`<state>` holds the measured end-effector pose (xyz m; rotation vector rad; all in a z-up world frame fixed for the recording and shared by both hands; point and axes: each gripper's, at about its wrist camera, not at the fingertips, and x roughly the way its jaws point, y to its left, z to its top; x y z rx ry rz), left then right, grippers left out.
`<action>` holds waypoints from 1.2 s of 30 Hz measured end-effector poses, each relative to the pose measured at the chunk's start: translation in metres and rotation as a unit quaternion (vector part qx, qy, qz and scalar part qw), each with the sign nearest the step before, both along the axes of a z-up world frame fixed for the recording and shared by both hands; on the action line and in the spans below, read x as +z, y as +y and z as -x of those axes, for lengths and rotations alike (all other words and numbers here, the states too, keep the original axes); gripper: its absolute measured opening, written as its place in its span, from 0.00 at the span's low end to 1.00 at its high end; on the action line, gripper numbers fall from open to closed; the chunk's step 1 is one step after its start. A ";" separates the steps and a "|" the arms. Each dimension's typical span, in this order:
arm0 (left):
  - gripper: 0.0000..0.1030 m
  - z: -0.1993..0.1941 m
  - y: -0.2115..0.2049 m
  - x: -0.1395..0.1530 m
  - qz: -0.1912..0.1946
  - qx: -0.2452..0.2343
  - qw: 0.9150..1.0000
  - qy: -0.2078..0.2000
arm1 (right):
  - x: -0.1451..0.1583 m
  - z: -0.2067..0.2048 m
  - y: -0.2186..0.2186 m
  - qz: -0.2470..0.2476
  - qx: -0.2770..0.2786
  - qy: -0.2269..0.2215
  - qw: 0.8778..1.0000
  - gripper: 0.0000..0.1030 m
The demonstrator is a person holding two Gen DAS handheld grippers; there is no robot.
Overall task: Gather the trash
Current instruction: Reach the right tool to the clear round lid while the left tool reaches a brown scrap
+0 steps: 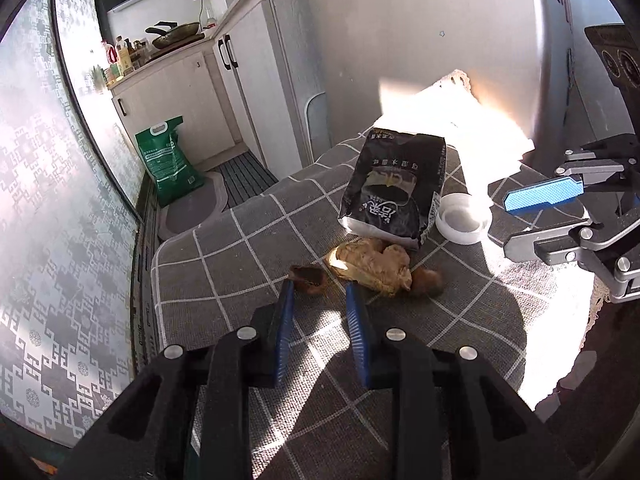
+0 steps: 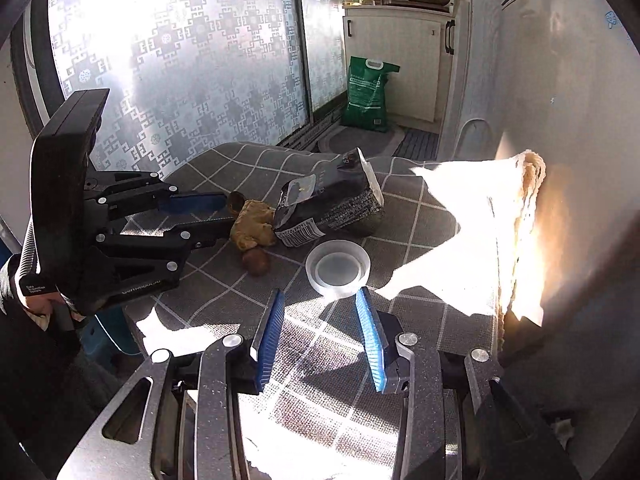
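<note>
On the grey checked tablecloth point(image 1: 224, 264) lie a crumpled tan wrapper point(image 1: 374, 266), a small dark brown scrap point(image 1: 307, 277) and a round brown piece point(image 1: 430, 280). Behind them lies a black printed bag point(image 1: 396, 188) with a white round lid point(image 1: 464, 218) beside it. My left gripper point(image 1: 320, 286) is open, its left fingertip just at the brown scrap, with nothing between the pads. In the right wrist view the right gripper point(image 2: 320, 293) is open just short of the white lid point(image 2: 338, 270). The left gripper point(image 2: 225, 218) reaches toward the scrap point(image 2: 236, 202) and wrapper point(image 2: 254, 230).
A white lace-edged cloth point(image 2: 520, 208) hangs over the sunlit table edge against the white fridge point(image 1: 420, 40). A green sack point(image 1: 168, 160) stands on the floor by white cabinets point(image 1: 180, 92). Patterned frosted glass point(image 2: 180, 60) lines the far side. A hand point(image 2: 40, 304) holds the left gripper.
</note>
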<state>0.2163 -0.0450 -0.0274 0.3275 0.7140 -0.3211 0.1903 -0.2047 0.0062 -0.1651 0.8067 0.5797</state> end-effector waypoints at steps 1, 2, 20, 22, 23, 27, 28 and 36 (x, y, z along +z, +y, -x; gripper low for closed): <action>0.29 -0.001 0.002 0.001 0.002 0.004 1.000 -0.002 | 0.000 0.000 -0.003 -0.001 -0.001 0.000 1.000 0.36; 0.29 -0.003 0.003 0.002 0.003 0.010 1.000 -0.005 | -0.001 -0.001 -0.004 -0.001 -0.002 0.001 1.000 0.36; 0.22 -0.020 0.021 0.004 0.061 0.064 0.996 0.020 | -0.014 -0.016 0.010 0.035 -0.017 -0.008 0.999 0.47; 0.22 -0.017 0.026 0.007 0.084 0.074 0.994 0.019 | -0.015 -0.017 0.010 0.036 -0.018 -0.012 0.999 0.47; 0.22 -0.015 0.027 0.009 0.096 0.075 0.992 0.020 | -0.016 -0.016 0.011 0.036 -0.019 -0.014 0.999 0.47; 0.22 -0.006 0.031 0.014 0.121 0.082 0.989 0.018 | -0.017 -0.019 0.014 0.038 -0.022 -0.019 0.999 0.47; 0.22 -0.005 0.033 0.015 0.127 0.087 0.988 0.018 | -0.017 -0.020 0.015 0.039 -0.023 -0.020 0.999 0.47; 0.22 0.011 0.046 0.024 0.147 0.098 0.984 0.012 | -0.015 -0.025 0.022 0.043 -0.030 -0.022 0.998 0.38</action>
